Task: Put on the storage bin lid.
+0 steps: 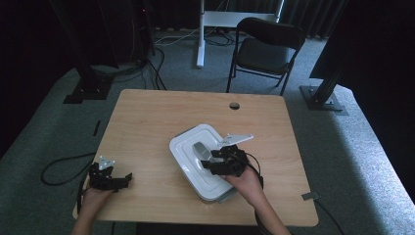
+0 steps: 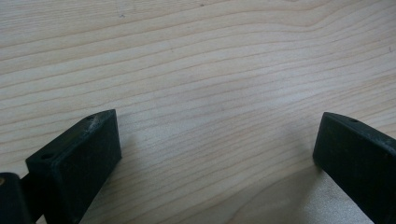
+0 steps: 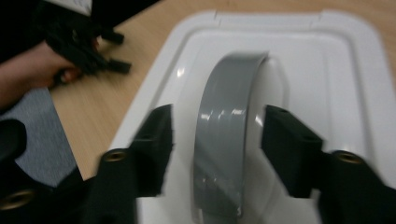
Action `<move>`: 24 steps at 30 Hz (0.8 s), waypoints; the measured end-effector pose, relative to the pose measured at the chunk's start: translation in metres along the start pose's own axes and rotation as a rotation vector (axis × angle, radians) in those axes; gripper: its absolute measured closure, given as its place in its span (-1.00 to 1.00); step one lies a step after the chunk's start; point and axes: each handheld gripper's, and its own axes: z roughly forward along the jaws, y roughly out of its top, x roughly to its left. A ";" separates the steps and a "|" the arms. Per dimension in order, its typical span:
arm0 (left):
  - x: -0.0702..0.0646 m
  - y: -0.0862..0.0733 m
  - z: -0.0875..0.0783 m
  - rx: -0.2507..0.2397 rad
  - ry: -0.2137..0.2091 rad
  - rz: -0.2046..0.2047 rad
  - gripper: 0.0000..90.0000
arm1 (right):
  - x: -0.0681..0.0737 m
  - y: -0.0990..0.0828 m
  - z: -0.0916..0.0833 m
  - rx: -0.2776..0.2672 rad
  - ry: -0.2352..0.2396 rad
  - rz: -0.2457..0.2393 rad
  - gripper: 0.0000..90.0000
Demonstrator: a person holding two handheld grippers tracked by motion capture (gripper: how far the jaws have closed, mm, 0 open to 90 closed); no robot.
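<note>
The right gripper (image 3: 217,135) straddles the grey handle (image 3: 224,140) of the white lidded box (image 1: 188,147), jaws apart and clear of it on both sides. The box sits right of centre on the wooden table (image 1: 147,122). The left gripper (image 1: 110,178), jaws wide and empty, rests at the table's near left

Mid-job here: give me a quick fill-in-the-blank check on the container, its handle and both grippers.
1. The white container has a grey handle on its ____.
2. The right gripper has a jaw on each side of the ____, with gaps.
3. The left gripper is open over bare ____.

Missing words: lid; handle; wood
</note>
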 end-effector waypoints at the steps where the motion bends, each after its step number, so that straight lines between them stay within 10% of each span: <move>1: 0.000 0.000 0.000 0.000 0.002 -0.002 -0.97 | -0.001 0.002 -0.003 -0.010 -0.002 0.002 -0.34; 7: -0.005 0.001 -0.002 -0.005 -0.003 -0.002 -0.97 | -0.016 0.007 -0.017 -0.058 -0.071 -0.048 -0.71; 24: -0.037 0.031 -0.011 -0.072 -0.032 0.005 -0.97 | -0.114 -0.020 -0.018 -0.162 -0.239 0.134 -0.72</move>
